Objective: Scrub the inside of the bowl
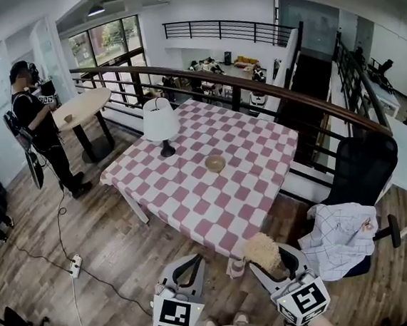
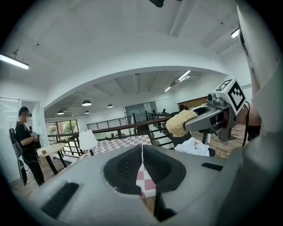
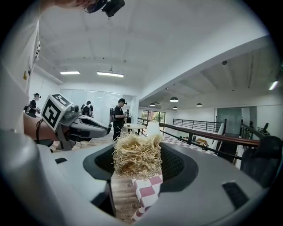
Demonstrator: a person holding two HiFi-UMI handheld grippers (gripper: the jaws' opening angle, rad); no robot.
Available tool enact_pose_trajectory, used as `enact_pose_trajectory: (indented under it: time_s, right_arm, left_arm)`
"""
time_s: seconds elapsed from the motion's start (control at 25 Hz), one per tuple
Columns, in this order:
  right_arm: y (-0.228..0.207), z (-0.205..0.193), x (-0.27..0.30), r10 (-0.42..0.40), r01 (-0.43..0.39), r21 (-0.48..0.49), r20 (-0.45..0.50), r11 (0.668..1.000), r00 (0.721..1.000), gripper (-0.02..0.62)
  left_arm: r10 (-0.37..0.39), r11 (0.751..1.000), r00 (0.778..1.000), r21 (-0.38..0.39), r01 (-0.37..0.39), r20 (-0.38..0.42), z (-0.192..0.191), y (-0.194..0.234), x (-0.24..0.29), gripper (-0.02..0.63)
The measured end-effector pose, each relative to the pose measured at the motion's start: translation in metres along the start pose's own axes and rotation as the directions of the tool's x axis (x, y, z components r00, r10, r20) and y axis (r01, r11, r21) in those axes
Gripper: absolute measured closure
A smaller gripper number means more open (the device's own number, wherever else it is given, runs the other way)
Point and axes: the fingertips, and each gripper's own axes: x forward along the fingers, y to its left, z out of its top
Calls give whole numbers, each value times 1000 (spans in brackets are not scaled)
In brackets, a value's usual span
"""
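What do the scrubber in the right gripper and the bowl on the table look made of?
The scrubber: a wad of pale, straw-like fibres, matte, loose strands sticking out; likely plant fibre. The bowl: tan-brown, dull, possibly wood; too small to be sure.

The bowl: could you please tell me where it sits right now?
In the head view the bowl sits near the middle of the checked table, just to the right of the white lamp.
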Motion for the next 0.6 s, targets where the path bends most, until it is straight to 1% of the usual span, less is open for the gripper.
enact_pose_trajectory:
  time_s: [0.24,0.36,0.6]
  right_arm:
    - [-12,-4,-5,4,-4,0,-9,1000,1000,331]
    - [-17,-7,-7,12,-13,-14,-16,1000,1000,332]
    - [-27,-13,-13,42,-43,-13,-12,999,999,331]
  left_arm:
    - [26,998,1000,59,-27,18,16,-10,0,584]
    - [35,999,999,39,-36,13,20,-16,4,584]
    - [55,998,999,33,-55,1,14,-30,12,584]
